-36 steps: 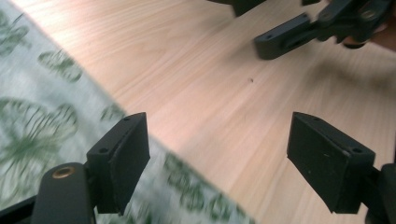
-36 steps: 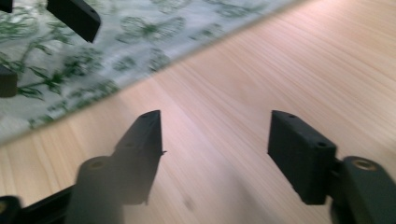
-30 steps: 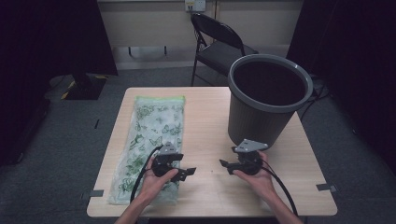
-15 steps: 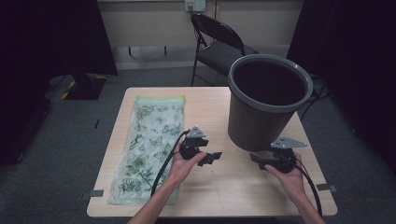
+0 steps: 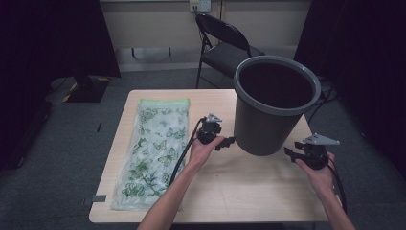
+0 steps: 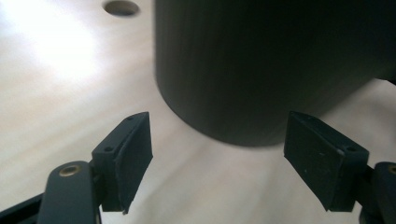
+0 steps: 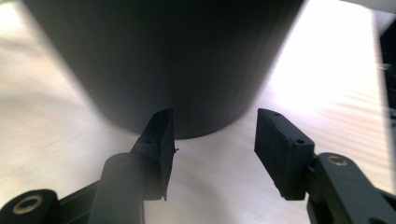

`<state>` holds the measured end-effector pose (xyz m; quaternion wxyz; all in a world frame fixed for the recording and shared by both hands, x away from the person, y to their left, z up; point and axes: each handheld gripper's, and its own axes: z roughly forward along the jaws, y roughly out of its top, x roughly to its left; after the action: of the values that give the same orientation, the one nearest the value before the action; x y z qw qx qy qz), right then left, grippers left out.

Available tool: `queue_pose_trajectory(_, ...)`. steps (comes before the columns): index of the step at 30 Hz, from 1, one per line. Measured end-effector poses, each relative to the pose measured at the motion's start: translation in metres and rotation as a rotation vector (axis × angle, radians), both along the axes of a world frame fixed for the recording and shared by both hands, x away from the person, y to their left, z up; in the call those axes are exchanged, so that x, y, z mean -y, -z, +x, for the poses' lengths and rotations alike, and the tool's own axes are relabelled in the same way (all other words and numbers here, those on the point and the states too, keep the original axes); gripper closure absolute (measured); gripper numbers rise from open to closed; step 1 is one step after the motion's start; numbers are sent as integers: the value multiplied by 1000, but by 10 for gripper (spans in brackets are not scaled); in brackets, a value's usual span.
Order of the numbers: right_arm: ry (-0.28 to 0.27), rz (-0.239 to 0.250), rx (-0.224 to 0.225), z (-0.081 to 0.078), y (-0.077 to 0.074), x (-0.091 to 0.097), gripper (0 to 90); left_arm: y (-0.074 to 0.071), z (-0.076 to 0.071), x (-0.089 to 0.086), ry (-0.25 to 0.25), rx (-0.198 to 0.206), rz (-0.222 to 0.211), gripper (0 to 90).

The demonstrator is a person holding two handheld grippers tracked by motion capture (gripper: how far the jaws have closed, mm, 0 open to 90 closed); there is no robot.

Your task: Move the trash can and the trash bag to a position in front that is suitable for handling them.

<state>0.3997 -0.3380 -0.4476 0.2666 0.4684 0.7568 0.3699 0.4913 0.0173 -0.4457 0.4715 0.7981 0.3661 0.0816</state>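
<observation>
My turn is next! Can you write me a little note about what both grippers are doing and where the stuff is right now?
Left gripper: open, holding nothing, aimed at the bin's left side.
Right gripper: open, holding nothing, jaws have just been closing, aimed at the bin's right side.
Grey bin: upright on the table, not gripped.
Butterfly-print bag: flat on the table's left side, untouched.
Done: both grippers flank the bin. Left: probably take hold of it.

A dark grey plastic bin stands upright on the far right part of a light wooden table, round-rimmed, tapering downward, its dark inside apparently empty.
</observation>
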Motion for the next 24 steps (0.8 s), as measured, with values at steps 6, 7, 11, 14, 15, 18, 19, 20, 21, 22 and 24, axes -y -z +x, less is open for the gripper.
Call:
queue_pose_trajectory(6,128,-13,0,37,2,16,400,-9,33,4,-45,17,16,232)
queue_pose_trajectory(7,144,-17,-4,42,3,17,375,-10,37,4,-53,13,8,232)
queue_pose_trajectory(11,224,-39,11,62,2,21,320,-14,53,7,-84,16,9,237)
queue_pose_trajectory(14,257,-5,22,72,-4,25,327,-15,60,7,-99,11,-5,254)
queue_pose_trajectory(15,260,-1,31,74,-6,25,342,-15,61,7,-96,2,-18,255)
queue_pose_trajectory(18,245,22,43,78,-13,22,451,-17,60,4,-86,19,-40,335)
queue_pose_trajectory(19,242,20,49,78,-15,20,471,-18,58,2,-75,32,-32,369)
queue_pose_trajectory(20,232,23,60,77,-16,16,513,-19,58,1,-73,37,-27,408)
queue_pose_trajectory(21,222,35,58,77,-16,15,532,-19,56,-2,-68,42,-21,418)
queue_pose_trajectory(22,218,42,60,76,-16,12,531,-19,55,-6,-64,37,-21,430)
queue_pose_trajectory(24,179,53,58,73,-15,3,531,-18,51,-16,-64,40,-35,457)
